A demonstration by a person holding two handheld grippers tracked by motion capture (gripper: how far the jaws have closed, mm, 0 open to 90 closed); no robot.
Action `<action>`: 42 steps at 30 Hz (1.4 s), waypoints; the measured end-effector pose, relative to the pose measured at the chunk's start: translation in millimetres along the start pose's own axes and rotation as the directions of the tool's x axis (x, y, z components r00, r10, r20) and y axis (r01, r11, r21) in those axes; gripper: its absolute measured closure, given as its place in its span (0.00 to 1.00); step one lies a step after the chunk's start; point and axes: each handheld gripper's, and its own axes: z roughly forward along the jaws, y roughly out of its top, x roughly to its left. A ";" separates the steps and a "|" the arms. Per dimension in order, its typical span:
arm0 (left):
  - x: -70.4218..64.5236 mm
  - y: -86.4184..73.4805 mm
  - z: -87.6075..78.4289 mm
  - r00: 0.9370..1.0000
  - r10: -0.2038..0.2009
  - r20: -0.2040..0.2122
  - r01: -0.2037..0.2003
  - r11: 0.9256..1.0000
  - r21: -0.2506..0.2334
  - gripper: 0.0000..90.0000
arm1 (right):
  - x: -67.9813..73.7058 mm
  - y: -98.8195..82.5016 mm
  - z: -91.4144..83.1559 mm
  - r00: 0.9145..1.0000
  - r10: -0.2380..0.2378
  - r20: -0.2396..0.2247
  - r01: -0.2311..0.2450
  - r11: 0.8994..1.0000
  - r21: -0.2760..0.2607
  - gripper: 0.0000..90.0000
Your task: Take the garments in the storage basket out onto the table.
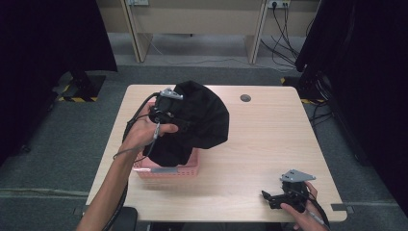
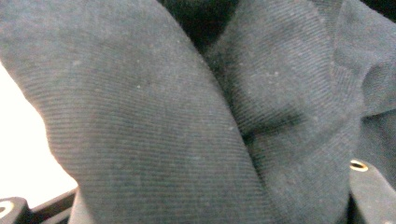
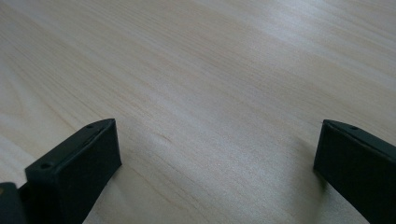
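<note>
While clamped on black cloth [image 1: 199, 120], left gripper [image 1: 169, 115] held above pink basket [image 1: 168, 169] near bench's [image 1: 260, 144] left side, cloth bunched and hanging into basket. Right gripper [image 1: 276, 198] low at bench's near right corner, jaws wide apart over bare wood, holding nothing.

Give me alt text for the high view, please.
A person's left hand-held gripper lifts a black cloth over a pink basket on a wooden table. The right hand-held gripper rests open near the table's front right corner.
</note>
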 end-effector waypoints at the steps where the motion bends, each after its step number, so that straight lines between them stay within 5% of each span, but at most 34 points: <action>1: -2.7 2.4 0.7 1.000 0.005 0.003 -0.005 1.000 0.001 0.42 | 0.0 0.0 0.0 1.000 0.000 0.000 0.000 1.000 0.000 0.01; 19: -40.4 28.5 29.4 0.994 0.069 0.088 -0.073 0.996 0.050 0.42 | 0.0 0.0 0.0 1.000 0.000 0.000 0.000 1.000 0.000 0.01; 32: -74.5 47.7 64.1 0.983 0.111 0.148 -0.125 0.988 0.090 0.42 | 0.1 0.0 0.0 1.000 -0.001 0.000 0.001 1.000 0.000 0.01; 42: -81.9 49.1 81.6 0.981 0.111 0.160 -0.130 0.984 0.119 0.42 | 0.1 0.0 0.0 1.000 -0.002 0.000 0.002 1.000 0.000 0.01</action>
